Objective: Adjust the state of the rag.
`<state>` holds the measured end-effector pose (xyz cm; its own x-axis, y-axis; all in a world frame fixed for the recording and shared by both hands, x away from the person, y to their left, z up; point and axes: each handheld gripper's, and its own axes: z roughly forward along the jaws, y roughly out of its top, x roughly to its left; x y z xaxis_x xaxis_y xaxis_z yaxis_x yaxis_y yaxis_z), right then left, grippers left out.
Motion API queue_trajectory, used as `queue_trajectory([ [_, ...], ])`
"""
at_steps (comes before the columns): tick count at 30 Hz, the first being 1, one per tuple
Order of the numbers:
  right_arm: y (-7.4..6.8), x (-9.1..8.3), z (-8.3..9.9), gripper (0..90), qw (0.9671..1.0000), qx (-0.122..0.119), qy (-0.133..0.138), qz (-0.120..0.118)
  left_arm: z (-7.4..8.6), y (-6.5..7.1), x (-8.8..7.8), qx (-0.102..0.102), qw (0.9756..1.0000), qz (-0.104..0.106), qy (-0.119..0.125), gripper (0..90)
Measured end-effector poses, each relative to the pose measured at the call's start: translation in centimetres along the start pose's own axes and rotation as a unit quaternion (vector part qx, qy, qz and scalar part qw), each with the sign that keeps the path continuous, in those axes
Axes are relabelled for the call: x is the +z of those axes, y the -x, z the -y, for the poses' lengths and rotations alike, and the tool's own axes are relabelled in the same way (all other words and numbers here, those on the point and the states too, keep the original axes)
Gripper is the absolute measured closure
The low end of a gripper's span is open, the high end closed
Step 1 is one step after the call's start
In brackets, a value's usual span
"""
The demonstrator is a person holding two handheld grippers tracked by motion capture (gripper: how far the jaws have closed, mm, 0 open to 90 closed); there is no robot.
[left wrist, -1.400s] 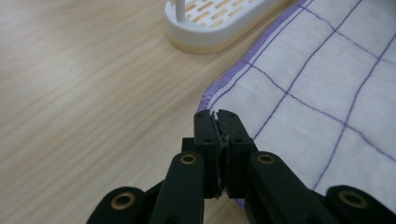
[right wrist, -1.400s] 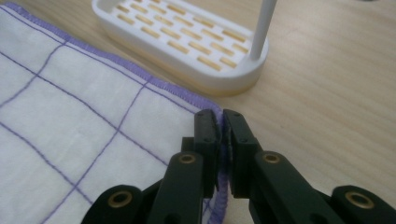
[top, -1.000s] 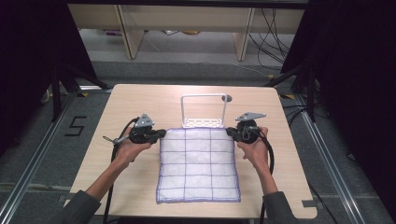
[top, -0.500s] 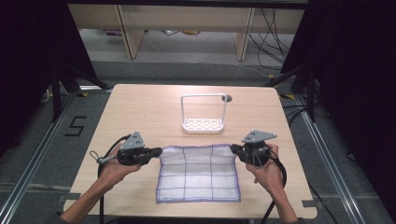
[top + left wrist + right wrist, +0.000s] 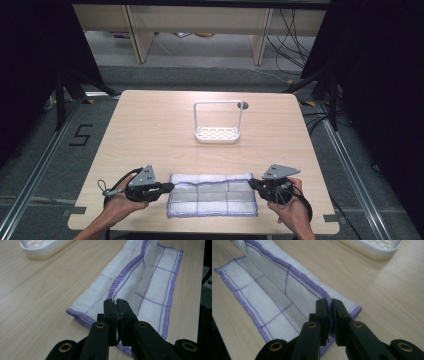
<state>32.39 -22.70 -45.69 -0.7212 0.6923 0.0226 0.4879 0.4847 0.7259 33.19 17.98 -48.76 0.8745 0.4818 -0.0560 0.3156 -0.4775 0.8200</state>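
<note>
White cloth [image 5: 212,194] with a purple grid and purple hem lay folded in half on the wooden desk [image 5: 150,135], on the person's side of the white rack [image 5: 218,122] and well apart from it. A second earlier the cloth had been spread flat as a full square, its far edge close to the rack; both hands had since drawn that far edge back toward the near one, so the sheet now formed a wide, shallow band. The left claw [image 5: 169,187] was closed on the left corner of the upper layer, and the right claw [image 5: 253,183] was closed on the right corner — each gripper view showed fabric pinched between jaws pressed almost together. The upper hem lay short of the lower hem, leaving a strip of the bottom layer uncovered on the side away from the rack. Judged from this, the first fold was nearly complete — what remained was to lay the held edge down and let go.
</note>
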Motion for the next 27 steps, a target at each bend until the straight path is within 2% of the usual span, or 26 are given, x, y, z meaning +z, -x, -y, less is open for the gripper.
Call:
queue_trajectory([
  [1,0.0,0.1,0.2,84.6,1.0000,-0.009,0.003,-0.001,0.2,0.1,0.1,0.001,1.0000,0.002,-0.007,86.0],
  [4,-0.4,0.2,1.1,84.3,1.0000,0.001,-0.003,-0.004,0.9,0.8,0.4,0.000,0.9997,0.013,-0.020,85.8],
  [5,-0.6,0.2,1.2,84.2,1.0000,0.001,-0.005,-0.004,1.0,0.8,0.4,0.012,0.9994,0.013,-0.030,85.8],
  [6,-0.7,0.2,1.4,83.8,0.9999,0.000,-0.011,-0.009,1.1,0.9,0.6,0.015,0.9994,0.018,-0.026,85.7],
  [7,-0.9,0.2,1.7,83.0,0.9998,-0.004,-0.014,-0.012,1.2,1.1,0.6,0.003,0.9995,0.020,-0.026,85.4],
  [8,-1.0,0.3,1.9,81.8,0.9998,-0.009,-0.011,-0.011,1.3,0.9,0.6,0.018,0.9988,0.028,-0.037,84.7],
  [9,-1.2,0.2,2.3,80.2,0.9998,-0.005,-0.013,-0.012,1.4,1.0,0.6,0.017,0.9986,0.030,-0.040,83.4],
  [10,-1.3,0.1,2.5,78.1,0.9998,0.003,-0.015,-0.016,1.5,1.1,0.6,0.005,0.9985,0.033,-0.042,81.6],
  [11,-1.4,0.0,2.7,75.8,0.9997,0.000,-0.016,-0.019,1.6,1.2,0.5,0.012,0.9985,0.038,-0.037,78.7],
  [14,-2.1,-0.7,3.4,69.3,0.9995,0.020,-0.015,-0.021,1.7,1.5,0.0,0.006,0.9988,0.040,-0.029,59.6],
  [15,-2.1,-1.0,3.4,67.1,0.9997,0.015,-0.010,-0.014,1.6,1.4,-0.2,0.013,0.9989,0.037,-0.025,56.2],
  [16,-2.1,-1.3,3.4,64.6,0.9999,0.013,-0.001,-0.006,1.5,1.5,-0.4,0.004,0.9993,0.034,-0.015,53.1],
  [18,-2.1,-2.0,3.2,62.2,0.9998,0.019,0.010,-0.002,1.1,1.3,-0.8,-0.015,0.9997,0.018,0.008,47.3],
  [19,-2.3,-2.1,3.2,60.1,0.9993,0.034,0.014,0.009,0.8,1.0,-1.0,-0.026,0.9995,0.015,0.008,44.5],
  [20,-2.1,-2.1,3.1,58.6,0.9994,0.031,0.011,0.013,0.6,0.6,-1.1,-0.024,0.9996,0.007,0.014,42.9],
  [21,-2.2,-2.0,3.2,57.6,0.9988,0.040,0.006,0.026,0.3,0.3,-1.1,-0.031,0.9993,0.001,0.021,41.2],
  [22,-2.0,-1.8,3.3,56.3,0.9987,0.036,0.004,0.035,0.0,0.0,-1.1,-0.037,0.9990,-0.005,0.024,39.8],
  [23,-2.0,-1.6,3.3,55.1,0.9983,0.045,0.000,0.037,-0.3,-0.5,-1.1,-0.037,0.9990,-0.016,0.020,38.9],
  [25,-1.6,-1.1,3.4,54.6,0.9983,0.041,-0.011,0.041,-0.9,-1.3,-0.7,-0.041,0.9985,-0.026,0.024,38.2],
  [26,-1.7,-1.0,3.4,54.3,0.9976,0.050,-0.012,0.046,-1.1,-1.7,-0.5,-0.039,0.9986,-0.031,0.016,37.9],
  [27,-1.6,-0.8,3.4,54.0,0.9978,0.045,-0.015,0.046,-1.4,-2.1,-0.1,-0.044,0.9982,-0.038,0.016,37.8],
])
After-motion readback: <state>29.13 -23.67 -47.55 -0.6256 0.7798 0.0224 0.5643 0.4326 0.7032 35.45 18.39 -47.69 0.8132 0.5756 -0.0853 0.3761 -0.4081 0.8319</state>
